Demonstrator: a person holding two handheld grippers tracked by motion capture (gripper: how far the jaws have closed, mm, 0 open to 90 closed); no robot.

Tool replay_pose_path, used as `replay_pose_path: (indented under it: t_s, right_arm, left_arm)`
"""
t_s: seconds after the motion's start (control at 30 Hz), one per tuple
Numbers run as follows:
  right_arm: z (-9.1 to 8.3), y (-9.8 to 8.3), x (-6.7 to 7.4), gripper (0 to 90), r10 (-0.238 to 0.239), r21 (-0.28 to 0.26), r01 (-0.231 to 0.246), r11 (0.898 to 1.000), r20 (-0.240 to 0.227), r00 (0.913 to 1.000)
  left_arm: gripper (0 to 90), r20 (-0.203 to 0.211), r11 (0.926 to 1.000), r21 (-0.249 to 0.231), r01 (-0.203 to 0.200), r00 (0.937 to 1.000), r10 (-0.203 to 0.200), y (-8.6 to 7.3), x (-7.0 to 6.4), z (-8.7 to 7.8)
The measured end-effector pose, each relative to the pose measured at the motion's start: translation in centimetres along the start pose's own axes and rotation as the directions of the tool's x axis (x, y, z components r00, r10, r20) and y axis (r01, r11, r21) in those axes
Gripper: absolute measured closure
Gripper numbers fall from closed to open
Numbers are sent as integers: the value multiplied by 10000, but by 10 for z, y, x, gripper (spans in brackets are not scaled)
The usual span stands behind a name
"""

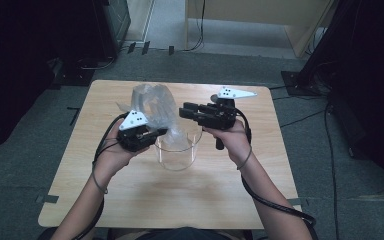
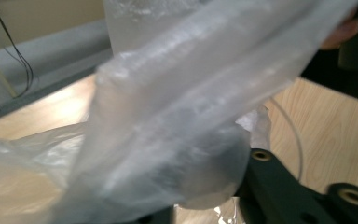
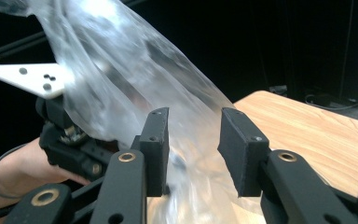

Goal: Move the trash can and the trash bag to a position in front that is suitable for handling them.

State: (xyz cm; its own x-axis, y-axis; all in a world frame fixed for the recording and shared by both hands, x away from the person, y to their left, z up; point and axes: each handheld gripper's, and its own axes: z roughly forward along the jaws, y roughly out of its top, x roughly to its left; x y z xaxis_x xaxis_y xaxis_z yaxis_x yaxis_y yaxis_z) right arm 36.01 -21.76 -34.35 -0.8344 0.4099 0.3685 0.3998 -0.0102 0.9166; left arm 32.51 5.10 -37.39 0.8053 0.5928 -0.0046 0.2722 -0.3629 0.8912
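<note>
A clear plastic bag (image 1: 152, 106) rises crumpled out of a clear round container (image 1: 176, 159) at the middle of the wooden table (image 1: 130, 195). My left gripper (image 1: 161, 132) reaches into the bag's lower part from the left. In the left gripper view the bag (image 2: 177, 116) drapes over the jaws; one black finger (image 2: 279, 184) shows and the other is hidden, so its grip is unclear. My right gripper (image 1: 183, 110) points at the bag from the right. Its jaws (image 3: 194, 114) stand apart, with the bag film (image 3: 121, 79) just beyond and between them, not pinched.
The person's hands hold both grippers over the table's middle, cables trailing toward the near edge. Dark equipment (image 1: 40, 30) stands at the far left, a pale wooden unit (image 1: 260, 15) at the back, a black stand (image 1: 310, 75) at the right. Cables lie on the grey floor.
</note>
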Motion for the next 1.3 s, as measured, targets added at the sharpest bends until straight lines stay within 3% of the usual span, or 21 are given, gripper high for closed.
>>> replay_pose_path:
  t_s: [0.03,0.07,0.17,0.33,0.53,0.67,0.73,0.77,0.9,0.97,1.17,1.3]
  right_arm:
    - [0,-1,-1,624,33,31,-33,10000,59,10000]
    - [0,-2,-2,619,10,65,-11,10000,112,9999]
    - [-1,-5,-5,600,-175,183,169,9997,328,9993]
    - [-5,-7,-8,529,-480,431,451,9981,689,9965]
    - [-1,-5,3,404,-932,425,923,9948,183,9955]
    - [4,-4,12,304,-1120,366,1117,9931,76,9937]
    - [7,-4,16,301,-1264,399,1261,9912,74,9919]
    - [8,-4,18,338,-1333,419,1329,9902,55,9911]
    - [10,-8,23,671,-1814,549,1789,9823,432,9825]
    - [12,-11,22,751,-1905,813,1852,9793,644,9796]
    - [11,-18,11,783,-2201,1585,2030,9663,992,9704]
    - [8,-26,-2,783,-2320,2366,2025,9503,1043,9671]
  left_arm:
    - [586,-64,9997,26,-242,9997,242,-3,-1,4]
    - [514,-103,9986,93,-528,9985,529,-5,-2,5]
    - [372,-58,9977,-4,-676,9977,676,-5,-4,4]
    - [324,113,9989,-166,-430,9990,431,-1,-3,-4]
    - [313,38,9973,-216,-708,9975,709,3,-7,-9]
    - [311,112,9963,-283,-809,9966,812,6,-11,-10]
    - [312,181,9962,-322,-809,9965,815,8,-13,-10]
    - [312,213,9962,-339,-806,9965,813,8,-14,-10]
    - [311,302,9960,-268,-849,9959,857,6,-15,-7]
    - [307,297,9963,-209,-828,9961,834,5,-14,-7]
    - [300,320,9977,-49,-677,9972,678,1,-4,-12]
    - [299,497,9980,362,-521,9975,502,-5,7,-19]
